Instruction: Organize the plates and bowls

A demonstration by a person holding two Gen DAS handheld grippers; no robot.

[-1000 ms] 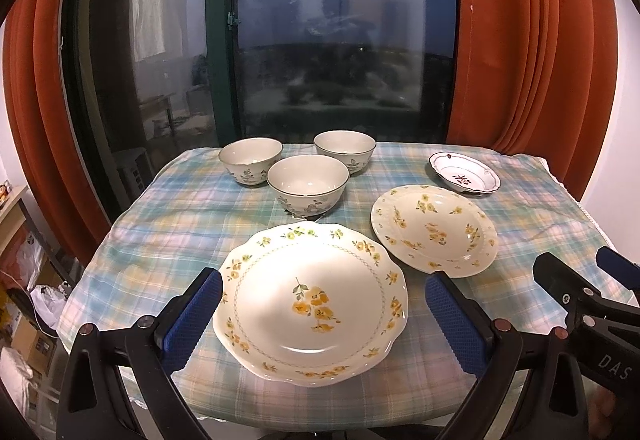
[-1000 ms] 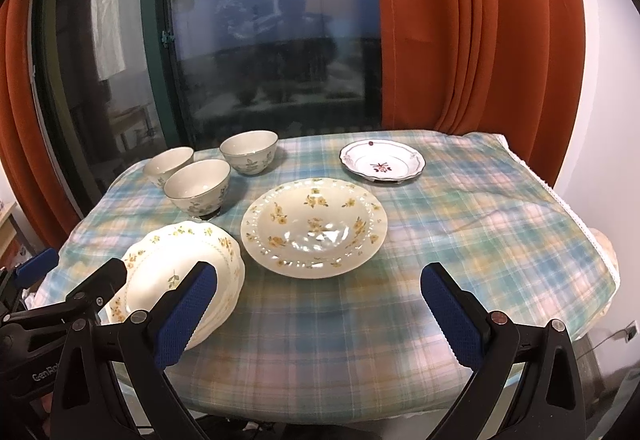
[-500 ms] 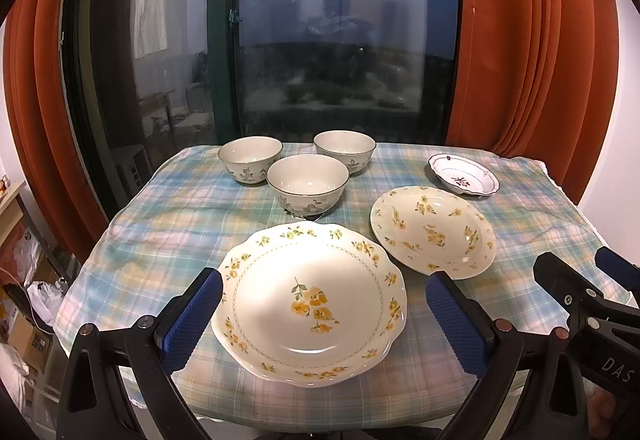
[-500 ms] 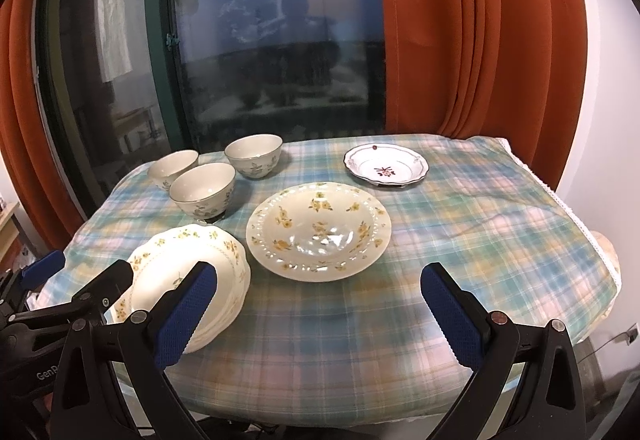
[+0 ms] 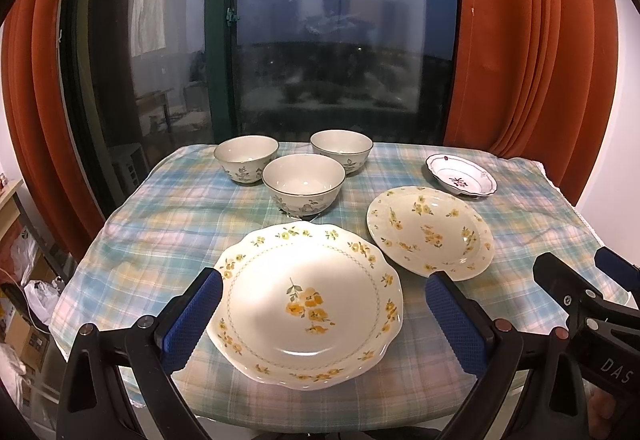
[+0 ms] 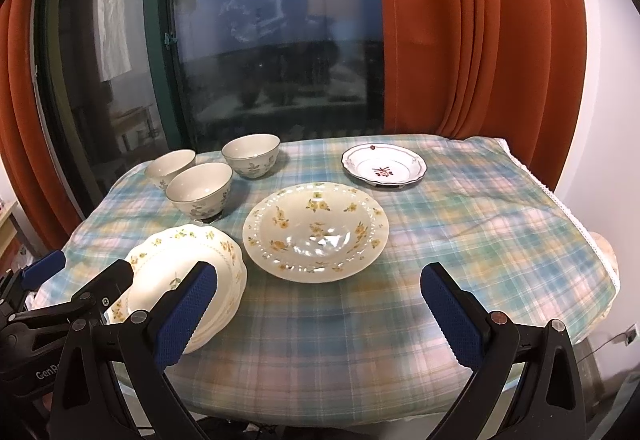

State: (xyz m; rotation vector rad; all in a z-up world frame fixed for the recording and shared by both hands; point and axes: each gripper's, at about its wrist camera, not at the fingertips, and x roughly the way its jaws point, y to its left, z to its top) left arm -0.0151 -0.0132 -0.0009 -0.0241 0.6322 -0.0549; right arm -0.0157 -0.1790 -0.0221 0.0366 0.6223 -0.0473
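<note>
Left wrist: left gripper (image 5: 320, 314) spread, empty; right gripper (image 6: 318, 310) likewise; plates upright.

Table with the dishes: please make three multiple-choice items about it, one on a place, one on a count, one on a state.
1. Where does the small white dish with the dark red motif stand?
A. at the far right of the table
B. between the bowls
C. on the large scalloped plate

2. How many bowls are on the checked tablecloth?
A. two
B. three
C. five

3. In what state is the left hand-held gripper?
A. shut on a bowl
B. shut on a plate
C. open, holding nothing

Answers:
1. A, it sits alone toward the far right corner, beyond the yellow-flowered deep plate.
2. B, three bowls stand grouped at the far left.
3. C, its blue pads stand wide apart either side of the large scalloped plate, not touching it.
</note>
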